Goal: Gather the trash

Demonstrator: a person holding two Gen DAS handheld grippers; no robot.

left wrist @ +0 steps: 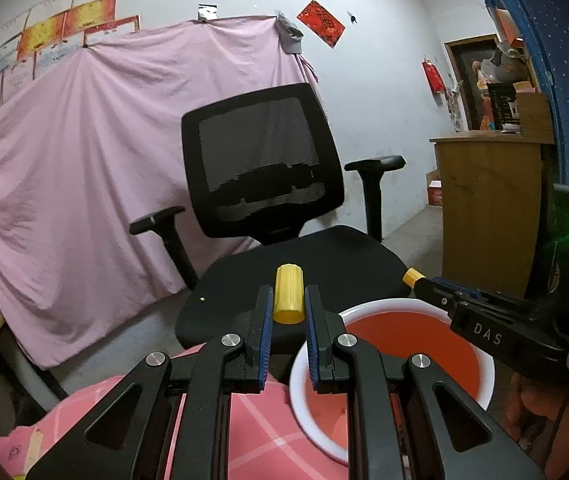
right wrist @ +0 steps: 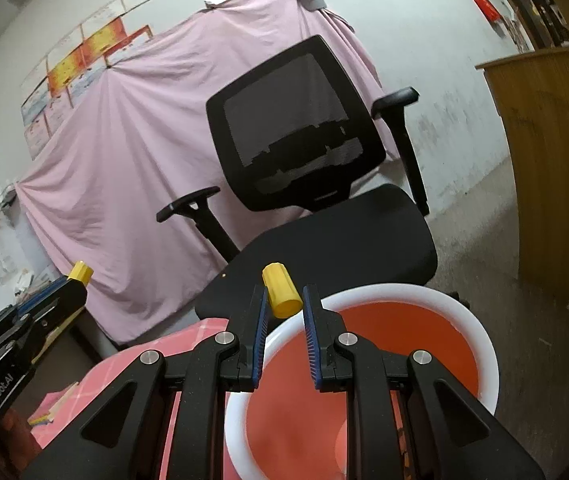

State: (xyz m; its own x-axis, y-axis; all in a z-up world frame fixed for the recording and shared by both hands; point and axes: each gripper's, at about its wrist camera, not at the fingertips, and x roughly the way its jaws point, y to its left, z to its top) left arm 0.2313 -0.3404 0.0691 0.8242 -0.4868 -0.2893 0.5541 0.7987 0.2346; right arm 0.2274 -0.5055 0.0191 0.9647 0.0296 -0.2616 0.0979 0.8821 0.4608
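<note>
A round bin with a white rim [left wrist: 380,304] and an orange-red inside stands beside a table with a pink checked cloth [left wrist: 260,432]. It also shows in the right wrist view [right wrist: 396,294]. My left gripper [left wrist: 288,336] is open and empty, over the table edge just left of the bin. My right gripper [right wrist: 283,334] is open and empty, above the bin's left rim. The right gripper's body [left wrist: 496,328] reaches over the bin in the left wrist view. The left gripper's body [right wrist: 24,320] shows at the left in the right wrist view. Small scraps [right wrist: 50,414] lie on the cloth at the lower left.
A black mesh office chair [left wrist: 268,168] stands right behind the bin and table. A pink sheet [left wrist: 84,168] hangs on the wall behind it. A wooden cabinet [left wrist: 492,200] stands at the right, with bare concrete floor [right wrist: 544,320] beside it.
</note>
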